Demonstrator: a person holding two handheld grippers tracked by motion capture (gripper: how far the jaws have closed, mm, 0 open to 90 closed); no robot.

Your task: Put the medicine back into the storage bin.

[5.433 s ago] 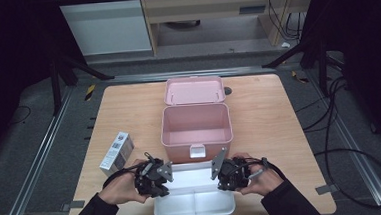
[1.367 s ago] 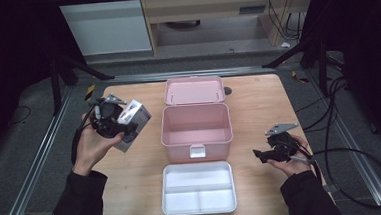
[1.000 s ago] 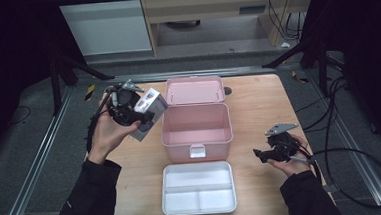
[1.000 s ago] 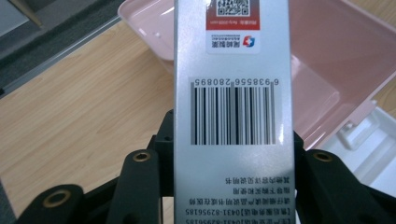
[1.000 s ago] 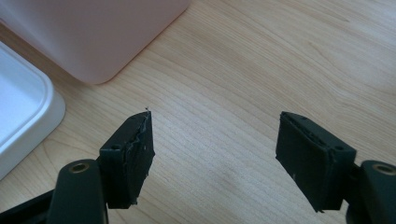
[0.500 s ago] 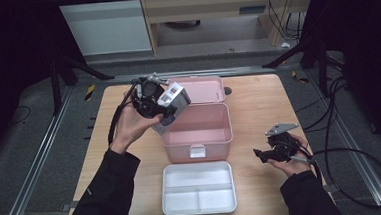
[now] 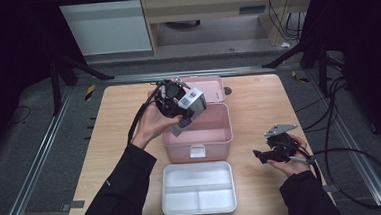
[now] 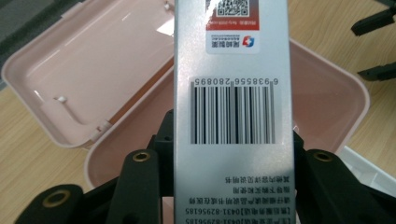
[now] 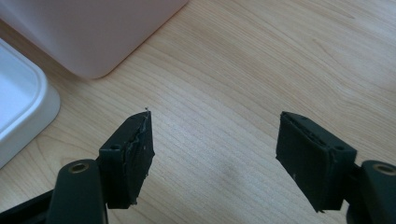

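We log the change first: a sec and a bit ago the left gripper (image 7: pixel 181 104) held the silver carton (image 7: pixel 188 107) out over the counter's (image 7: pixel 105 142) left side, well apart from the pink box (image 7: pixel 200 129). Half a sec ago it was at the box's left rear corner. Now the carton hangs over the open box, at its left rear part, near the hinge of the lid (image 7: pixel 202 84) that lies flat behind. Much earlier the carton lay on the counter left of the box, w/ both grippers down at the white tray (image 7: pixel 198 187). Our read: pick-up and carry are done, the step in hand is lowering the carton into the box; release not yet done.

Left gripper view: jaws clamp the carton (image 8: pixel 233 107) by its two long sides, barcode face toward the cam, pink box interior (image 8: pixel 322 93) and lid (image 8: pixel 93 60) beneath. Grip looks square and firm, no slip seen.

Pose, left: forearm stretched fwd and inward from the lower left, hand raised off the counter, gripper tipped fwd and down toward the box. Carton tilted, not level, lower end nearer the box floor; we can't tell if it touches anything yet.

Pose, right: right gripper (image 7: pixel 271 152) sits low on the counter right of the box, same spot as in the earlier pics, idle. Its jaws stand wide apart w/ nothing between, bare wood under them; box corner (image 9: pixel 93 32) and tray edge (image 9: pixel 23 107) at upper left.
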